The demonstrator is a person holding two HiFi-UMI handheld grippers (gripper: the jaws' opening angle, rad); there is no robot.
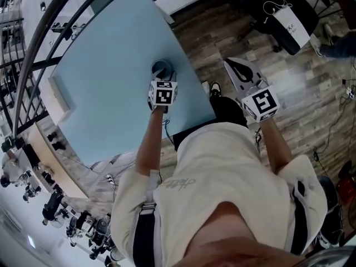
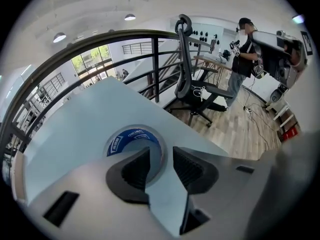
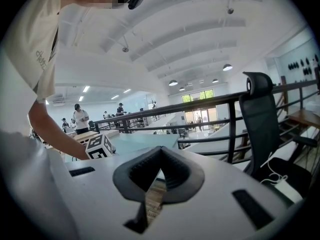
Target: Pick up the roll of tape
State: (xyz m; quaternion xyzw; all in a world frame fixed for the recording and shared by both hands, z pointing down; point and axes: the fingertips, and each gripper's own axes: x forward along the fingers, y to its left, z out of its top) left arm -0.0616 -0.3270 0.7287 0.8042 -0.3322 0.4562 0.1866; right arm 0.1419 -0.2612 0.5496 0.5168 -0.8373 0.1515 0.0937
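Note:
The roll of tape (image 2: 131,140), grey with a blue-printed core, lies flat on the pale blue table (image 1: 105,82) near its right edge; in the head view the roll of tape (image 1: 162,67) shows just beyond my left gripper (image 1: 163,78). In the left gripper view my left gripper (image 2: 161,156) is open and straddles the roll's near wall, one pad (image 2: 132,169) over the hole, the other outside. My right gripper (image 1: 231,64) hangs off the table above the wooden floor, and in the right gripper view the right gripper (image 3: 160,150) is shut with nothing in it.
A dark metal railing (image 2: 100,46) curves round the table's far side. An office chair (image 2: 192,84) stands on the wood floor past the table's edge, and a person (image 2: 242,54) stands farther back. A white bag (image 1: 292,25) lies on the floor at the right.

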